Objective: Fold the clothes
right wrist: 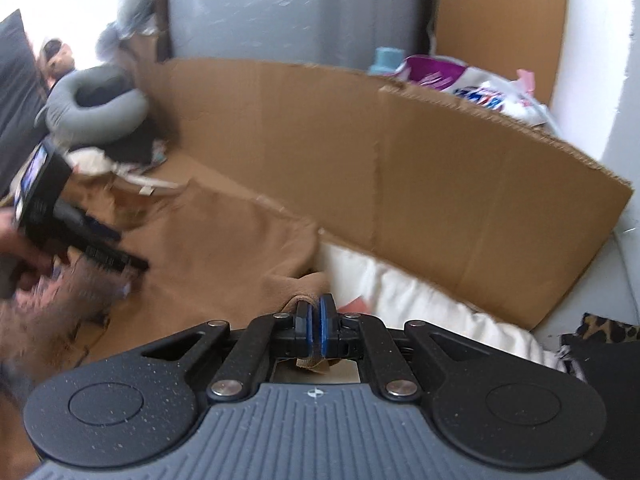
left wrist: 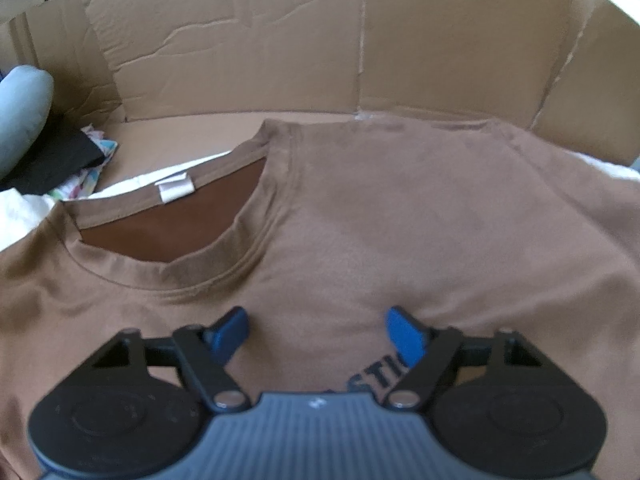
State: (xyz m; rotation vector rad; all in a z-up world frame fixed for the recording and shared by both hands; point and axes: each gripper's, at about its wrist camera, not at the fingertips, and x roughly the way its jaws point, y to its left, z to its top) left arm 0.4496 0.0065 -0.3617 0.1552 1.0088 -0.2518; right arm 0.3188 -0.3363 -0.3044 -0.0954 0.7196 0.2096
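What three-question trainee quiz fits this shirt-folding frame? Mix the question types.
1. True or false: the left gripper is clamped on the brown cotton T-shirt.
2. What is pinched between the blue pads of the right gripper?
A. white cushion
B. brown shirt fabric
C. cardboard flap
3. Fill in: the white label sits inside the back of the shirt's ____.

Key: 1 false, its jaws stand open above the chest; 2 B; 3 neckline, or collar.
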